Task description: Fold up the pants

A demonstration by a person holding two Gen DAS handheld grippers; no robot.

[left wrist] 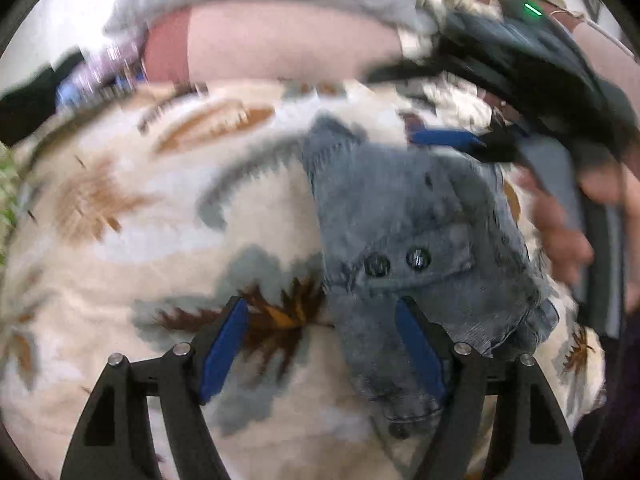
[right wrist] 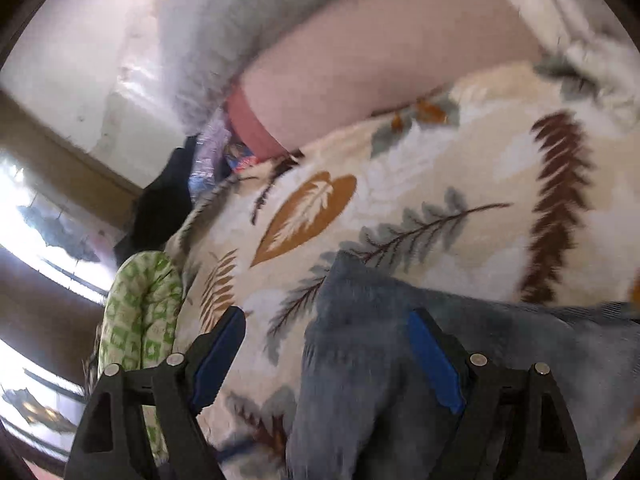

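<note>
Pants (left wrist: 416, 240), blue-grey denim, bunched in the centre-right of the left wrist view on a leaf-printed blanket (left wrist: 140, 240); fabric faded and mottled, with two dark round buttons side by side near the middle of the heap and a seamed, frayed-looking edge along its right side; upper corner of the cloth rises to a point toward frame centre. Left gripper (left wrist: 320, 344) at bottom of frame, fingers spread wide; the left blue pad lies over the blanket, the right blue pad over the denim; whether either pad touches cloth cannot be told through the blur. Right gripper (left wrist: 452, 138) visible in the upper right of the same view, a blue pad just above the pants, with the person's hand (left wrist: 560, 232) at the right edge behind it. In the right wrist view, pants (right wrist: 400, 360) fill the lower centre and lower right, one corner pointing up toward frame centre; right gripper (right wrist: 328, 356) at bottom, fingers wide apart, nothing clamped, right pad over denim, left pad over the blanket (right wrist: 440, 168); green-patterned cloth (right wrist: 136, 312) at lower left beside the blanket edge; both views motion-blurred.
</note>
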